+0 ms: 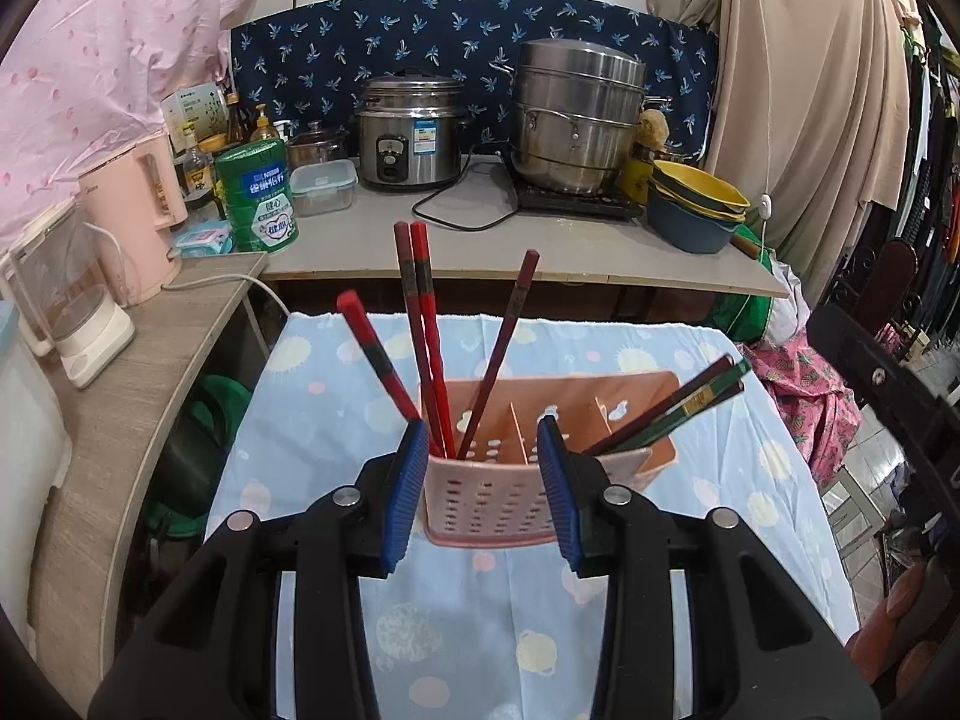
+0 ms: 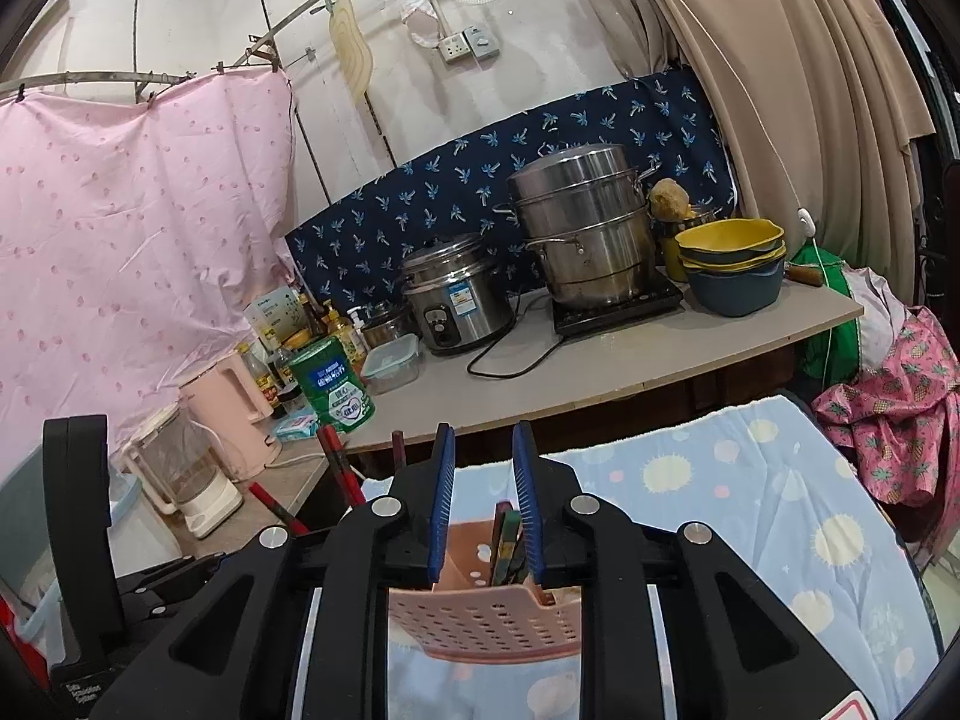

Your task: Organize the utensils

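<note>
Left tool and right tool, both released, hover over the pink caddy mid-counter, holding nothing.

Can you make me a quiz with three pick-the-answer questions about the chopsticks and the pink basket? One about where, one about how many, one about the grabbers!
1. Where do the dark green chopsticks sit in the pink holder?
A. left compartment
B. right compartment
C. on the cloth

2. How many red chopsticks stand in the left compartment?
A. one
B. four
C. seven

3. What is the left gripper doing?
A. open, one finger on each side of the holder's left end
B. shut on a chopstick
C. holding a bowl

Answers: 1 B, they lean out of the holder's right end. 2 B, four red sticks rise there. 3 A, the blue pads stand apart with the holder's end between them and nothing gripped.
</note>
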`<state>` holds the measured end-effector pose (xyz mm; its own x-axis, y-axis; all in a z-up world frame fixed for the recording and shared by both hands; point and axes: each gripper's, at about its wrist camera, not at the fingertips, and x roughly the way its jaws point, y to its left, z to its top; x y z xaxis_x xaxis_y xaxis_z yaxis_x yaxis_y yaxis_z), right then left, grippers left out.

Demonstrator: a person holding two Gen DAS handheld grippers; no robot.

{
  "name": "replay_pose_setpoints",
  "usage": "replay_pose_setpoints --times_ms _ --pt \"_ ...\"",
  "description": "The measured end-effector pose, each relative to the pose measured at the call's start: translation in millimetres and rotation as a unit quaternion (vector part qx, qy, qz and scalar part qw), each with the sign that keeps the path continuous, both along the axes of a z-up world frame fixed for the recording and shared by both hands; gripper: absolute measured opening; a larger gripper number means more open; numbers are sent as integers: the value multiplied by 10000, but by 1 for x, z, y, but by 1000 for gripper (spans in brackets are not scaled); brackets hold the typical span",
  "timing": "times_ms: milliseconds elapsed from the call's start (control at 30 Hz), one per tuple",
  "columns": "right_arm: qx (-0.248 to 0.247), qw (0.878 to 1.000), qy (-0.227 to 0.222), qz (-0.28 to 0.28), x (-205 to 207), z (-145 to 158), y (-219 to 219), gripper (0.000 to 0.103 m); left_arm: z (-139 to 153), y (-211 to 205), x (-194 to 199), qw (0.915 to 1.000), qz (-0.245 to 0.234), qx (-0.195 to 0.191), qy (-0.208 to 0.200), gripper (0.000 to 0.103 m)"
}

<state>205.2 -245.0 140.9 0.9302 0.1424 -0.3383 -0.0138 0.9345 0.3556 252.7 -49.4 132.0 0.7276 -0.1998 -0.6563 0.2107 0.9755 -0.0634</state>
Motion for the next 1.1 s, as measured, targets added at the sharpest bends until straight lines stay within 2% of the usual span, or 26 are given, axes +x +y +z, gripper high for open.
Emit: replay_pose_setpoints --times_ms 133,300,400,567,767,833,1000,1100 --pt "25 9998 194 64 -16 -13 3 26 -8 1 -14 10000 -12 -12 85 36" --pt "-52 9989 440 153 -38 -28 11 29 -21 3 -32 9998 6 6 187 46" --pt "-42 9982 566 177 -53 -38 14 37 -29 5 -42 9996 19 -8 291 47" --pt "-115 9967 780 193 -72 -53 18 41 -40 6 -59 9991 34 -15 432 49" --pt "-132 9954 937 156 -90 -63 18 47 -44 7 -78 9990 86 18 432 60" --pt "-195 9951 963 138 -94 -63 19 51 -45 8 -82 9990 112 20 433 62" --pt "-317 9944 1007 98 -103 -64 19 62 -47 9 -92 9990 194 63 387 76" --pt "-433 9934 1063 79 -108 -66 22 65 -49 9 -97 9991 225 125 346 80"
